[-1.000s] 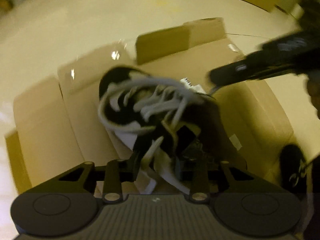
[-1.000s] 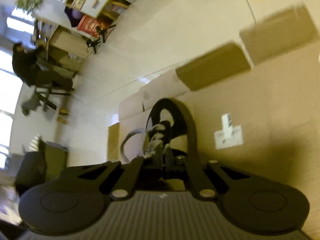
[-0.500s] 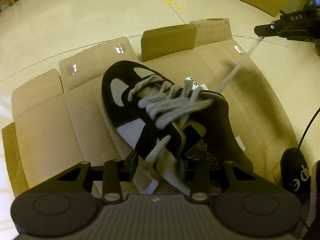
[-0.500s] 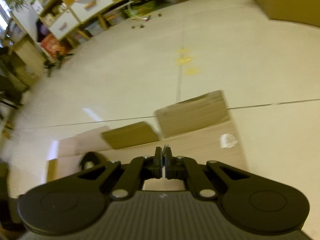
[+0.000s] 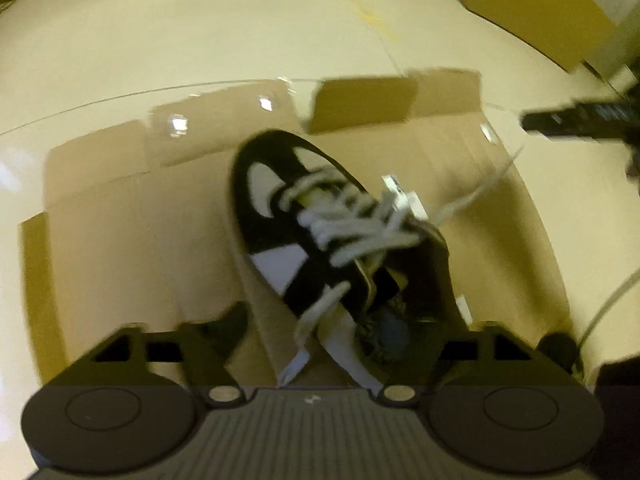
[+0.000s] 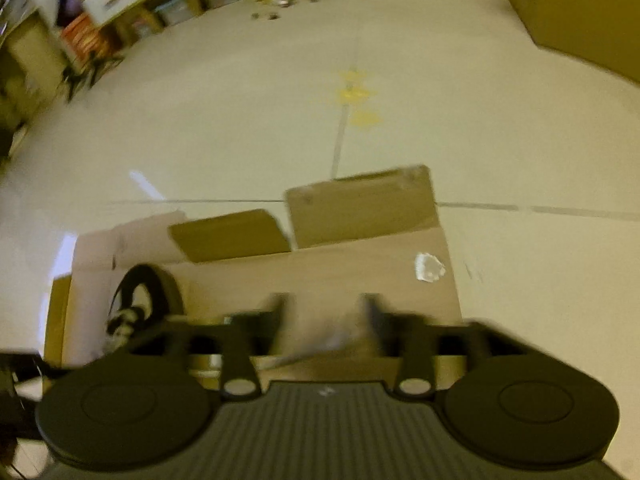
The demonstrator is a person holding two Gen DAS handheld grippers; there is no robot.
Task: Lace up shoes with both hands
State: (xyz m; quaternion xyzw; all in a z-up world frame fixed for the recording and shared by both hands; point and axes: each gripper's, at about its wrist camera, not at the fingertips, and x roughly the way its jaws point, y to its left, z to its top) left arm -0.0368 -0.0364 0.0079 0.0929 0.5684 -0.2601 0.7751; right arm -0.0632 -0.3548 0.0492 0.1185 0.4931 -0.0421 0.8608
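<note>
Black suede with white panels covers the shoe (image 5: 280, 216), which lies on a flattened cardboard sheet (image 5: 132, 232) on the floor (image 5: 200, 32), its heel just ahead of the left hand-held gripper (image 5: 320, 332) and its toe pointing away. That hand-held gripper's jaws are opening and already stand wide; the near end of the white lace (image 5: 320, 312) hangs loose between them, and neither pad presses on it. Crossed rows of lace run up the shoe's front, blurred. From the shoe's far side, another strand of lace trails up and to the right toward the right hand-held gripper (image 5: 560, 122), seen there as a dark bar. In the right wrist view, the right hand-held gripper (image 6: 324, 312) is also opening, its 2 fingers (image 6: 280, 312) smeared by motion, with a pale strand (image 6: 316, 350) slanting across the gap, free of both pads. The shoe sits to its lower left on the cardboard.
</note>
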